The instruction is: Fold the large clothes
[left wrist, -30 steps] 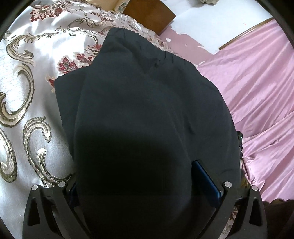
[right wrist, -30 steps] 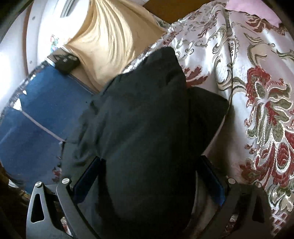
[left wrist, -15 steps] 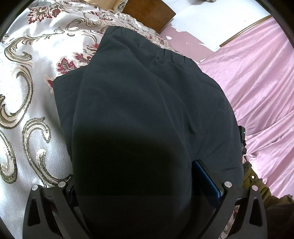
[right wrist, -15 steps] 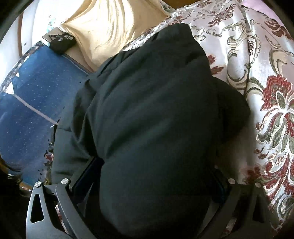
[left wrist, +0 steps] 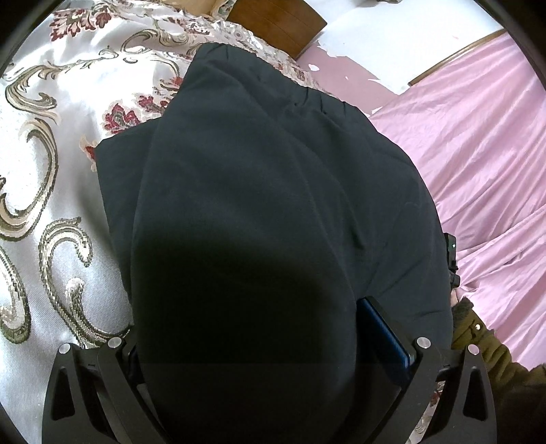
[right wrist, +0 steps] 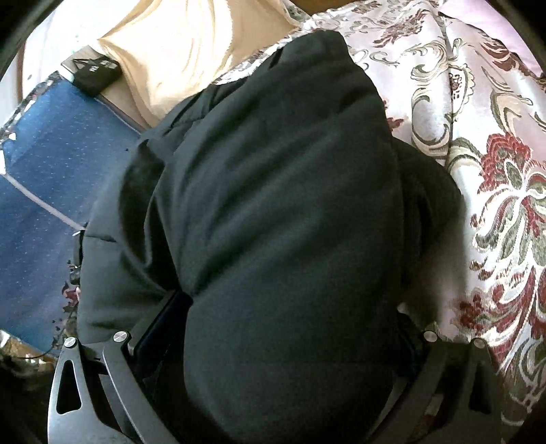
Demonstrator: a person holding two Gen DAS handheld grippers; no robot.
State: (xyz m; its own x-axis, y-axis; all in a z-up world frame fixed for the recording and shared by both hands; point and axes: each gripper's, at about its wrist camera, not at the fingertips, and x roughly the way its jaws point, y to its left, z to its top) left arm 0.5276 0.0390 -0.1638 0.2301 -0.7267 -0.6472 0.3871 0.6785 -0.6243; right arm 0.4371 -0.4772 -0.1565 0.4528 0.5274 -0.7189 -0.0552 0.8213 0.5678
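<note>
A large black garment lies bunched on a floral satin bedspread. It fills the middle of the left wrist view and drapes over my left gripper. The jaws stand wide apart with cloth bulging between them, and only the right blue pad shows. In the right wrist view the same garment covers my right gripper, whose jaws are also spread wide around the bundle. The fingertips of both grippers are hidden under the fabric.
A pink sheet lies to the right, with a wooden board beyond it. An olive sleeve shows at the lower right. A blue surface, a small black box and cream cloth lie left of the bedspread.
In the right wrist view the garment has grown and covers more of the fingers, hiding the right pad. The left wrist view is almost steady, and the olive sleeve has come into its corner.
</note>
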